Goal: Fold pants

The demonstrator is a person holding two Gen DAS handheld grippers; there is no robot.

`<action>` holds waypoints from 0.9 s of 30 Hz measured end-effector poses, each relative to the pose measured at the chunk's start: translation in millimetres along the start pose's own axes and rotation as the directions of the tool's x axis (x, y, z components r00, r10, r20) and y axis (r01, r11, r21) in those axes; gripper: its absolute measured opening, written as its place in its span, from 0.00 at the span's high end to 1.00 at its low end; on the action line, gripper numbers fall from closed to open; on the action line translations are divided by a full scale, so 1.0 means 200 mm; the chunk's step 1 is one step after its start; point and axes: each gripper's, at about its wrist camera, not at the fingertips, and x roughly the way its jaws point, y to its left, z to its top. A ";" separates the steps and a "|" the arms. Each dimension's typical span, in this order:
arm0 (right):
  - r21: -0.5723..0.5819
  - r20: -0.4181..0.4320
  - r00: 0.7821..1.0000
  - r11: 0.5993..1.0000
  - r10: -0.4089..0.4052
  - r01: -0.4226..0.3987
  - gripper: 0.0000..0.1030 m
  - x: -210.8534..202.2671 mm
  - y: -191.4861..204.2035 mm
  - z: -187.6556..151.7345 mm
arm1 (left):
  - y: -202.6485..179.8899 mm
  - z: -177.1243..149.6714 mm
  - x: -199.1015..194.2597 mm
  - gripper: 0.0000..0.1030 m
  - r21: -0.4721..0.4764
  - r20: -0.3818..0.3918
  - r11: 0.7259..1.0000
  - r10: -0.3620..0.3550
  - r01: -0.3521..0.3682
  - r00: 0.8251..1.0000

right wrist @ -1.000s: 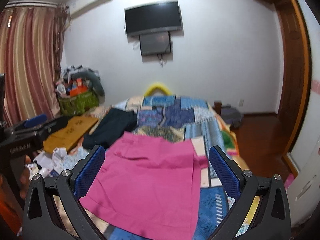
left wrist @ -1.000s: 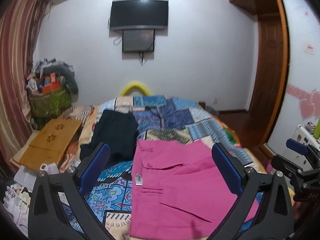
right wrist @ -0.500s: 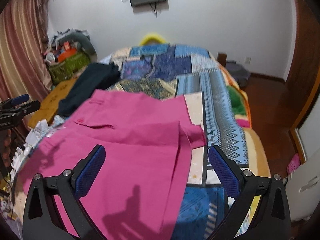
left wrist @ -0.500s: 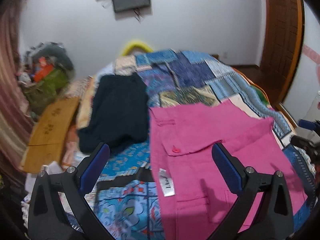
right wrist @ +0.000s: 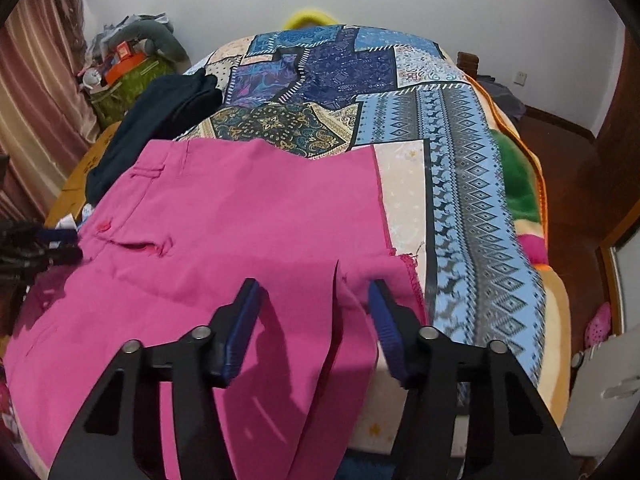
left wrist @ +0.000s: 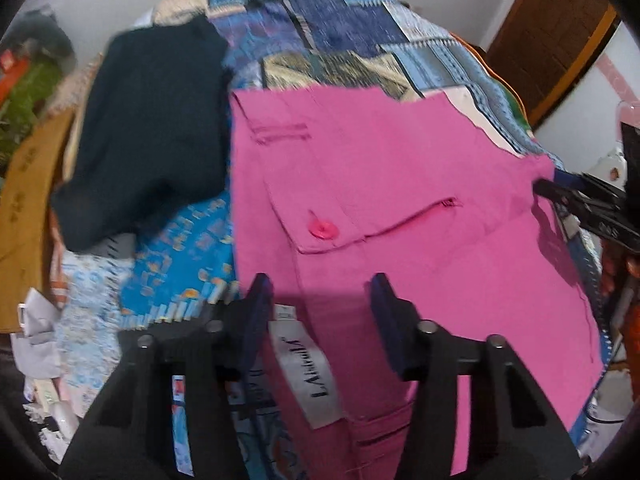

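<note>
Pink pants lie flat on the patchwork bedspread, also in the right wrist view. My left gripper is open, low over the waistband end, with the white label between its fingers. My right gripper is open, low over the hem end where the two legs meet. Each gripper shows at the edge of the other's view: the right one and the left one.
A dark folded garment lies on the bed left of the pants. A wooden board and a cluttered green basket stand left of the bed. The bed's right edge drops to a wooden floor.
Both grippers have dropped down and forward onto the pants, and both have narrowed their opening. The pants lie as before.
</note>
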 end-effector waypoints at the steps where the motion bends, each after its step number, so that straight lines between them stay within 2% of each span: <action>1: 0.007 -0.003 1.000 1.000 0.006 -0.006 0.60 0.01 -0.01 0.00 | 0.00 0.00 0.01 0.57 -0.001 -0.009 1.000 -0.008 0.008 1.000; 2: 0.023 -0.009 1.000 1.000 0.019 -0.019 0.68 0.02 -0.02 0.01 | 0.00 0.00 0.02 0.60 -0.004 -0.019 1.000 -0.017 0.017 1.000; 3: 0.038 -0.016 0.999 0.999 0.032 -0.031 0.72 0.04 -0.03 0.01 | 0.01 0.00 0.03 0.66 -0.010 -0.028 1.000 -0.025 0.024 0.999; 5: 0.053 -0.031 0.999 0.998 0.038 -0.036 0.92 0.06 -0.05 0.00 | 0.02 0.00 0.04 0.73 -0.030 -0.037 0.999 -0.038 0.037 0.999; 9: 0.034 -0.057 0.998 0.999 0.026 -0.024 0.94 0.09 -0.05 -0.02 | 0.03 -0.03 0.04 0.86 -0.033 -0.015 0.999 0.009 -0.010 1.000; 19: -0.011 -0.112 0.994 1.000 -0.021 0.020 0.96 0.13 -0.04 -0.01 | 0.05 -0.06 0.03 0.86 -0.075 0.000 0.995 0.058 -0.058 0.998; 22: -0.033 -0.095 0.995 0.999 -0.032 0.029 0.95 0.10 -0.02 0.00 | 0.03 -0.05 0.02 0.86 -0.064 -0.007 0.997 0.050 -0.050 0.999; 25: -0.028 -0.073 0.997 0.999 -0.028 0.026 0.93 0.02 -0.02 0.00 | 0.02 -0.03 -0.02 0.82 -0.047 -0.003 0.998 0.037 -0.037 0.999; 27: -0.024 -0.056 0.998 1.000 -0.021 0.019 0.88 -0.02 -0.01 0.01 | 0.01 -0.02 -0.04 0.75 -0.045 0.014 0.998 0.035 -0.034 0.999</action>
